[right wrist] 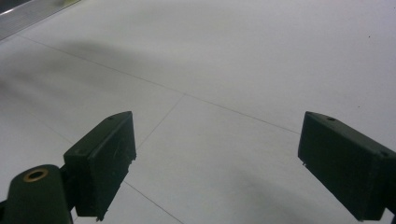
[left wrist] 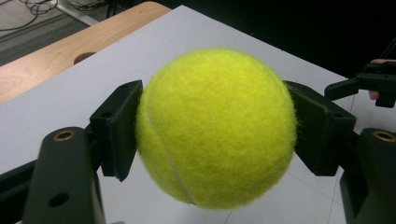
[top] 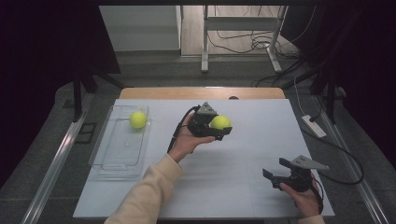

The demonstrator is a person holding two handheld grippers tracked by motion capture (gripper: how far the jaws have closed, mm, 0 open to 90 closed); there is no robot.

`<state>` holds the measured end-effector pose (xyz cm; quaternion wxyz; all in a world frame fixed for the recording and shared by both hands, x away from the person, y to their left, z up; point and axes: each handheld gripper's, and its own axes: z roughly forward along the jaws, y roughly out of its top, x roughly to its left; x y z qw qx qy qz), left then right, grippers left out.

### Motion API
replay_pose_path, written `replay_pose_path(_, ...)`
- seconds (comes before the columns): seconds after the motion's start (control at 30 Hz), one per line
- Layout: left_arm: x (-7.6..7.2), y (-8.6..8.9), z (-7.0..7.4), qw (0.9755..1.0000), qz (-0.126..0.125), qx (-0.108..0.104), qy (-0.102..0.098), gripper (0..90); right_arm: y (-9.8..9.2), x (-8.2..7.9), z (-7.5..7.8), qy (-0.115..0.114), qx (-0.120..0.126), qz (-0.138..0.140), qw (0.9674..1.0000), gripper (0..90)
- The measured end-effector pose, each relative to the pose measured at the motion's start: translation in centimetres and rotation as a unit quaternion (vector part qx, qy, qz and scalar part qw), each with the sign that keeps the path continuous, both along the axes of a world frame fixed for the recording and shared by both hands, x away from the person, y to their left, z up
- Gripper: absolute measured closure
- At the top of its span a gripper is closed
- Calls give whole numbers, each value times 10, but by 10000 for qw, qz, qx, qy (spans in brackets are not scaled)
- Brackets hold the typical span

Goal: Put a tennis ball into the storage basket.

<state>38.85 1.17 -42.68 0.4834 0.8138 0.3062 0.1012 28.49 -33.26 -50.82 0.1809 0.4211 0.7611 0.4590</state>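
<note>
left tongs [top: 223, 128] clamped on tennis ball [top: 220, 122], centre of frame above tabletop [top: 261, 154] | right tongs [top: 275, 169] apart, lower right | risk — I see pads grip only the ball's sides, it may squirt out before clear tray [top: 117, 161] at left

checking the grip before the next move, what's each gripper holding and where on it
The left gripper holds a tennis ball, its pads pressed on the ball's two opposite sides. The right gripper is open and holds nothing.
</note>
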Motion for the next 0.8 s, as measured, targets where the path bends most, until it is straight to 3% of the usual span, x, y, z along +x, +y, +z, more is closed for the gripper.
replay_pose_path(0.8,-3,23,4,9998,172,-80,-72,266,1,0,0,4,-6,-9,10000,110)
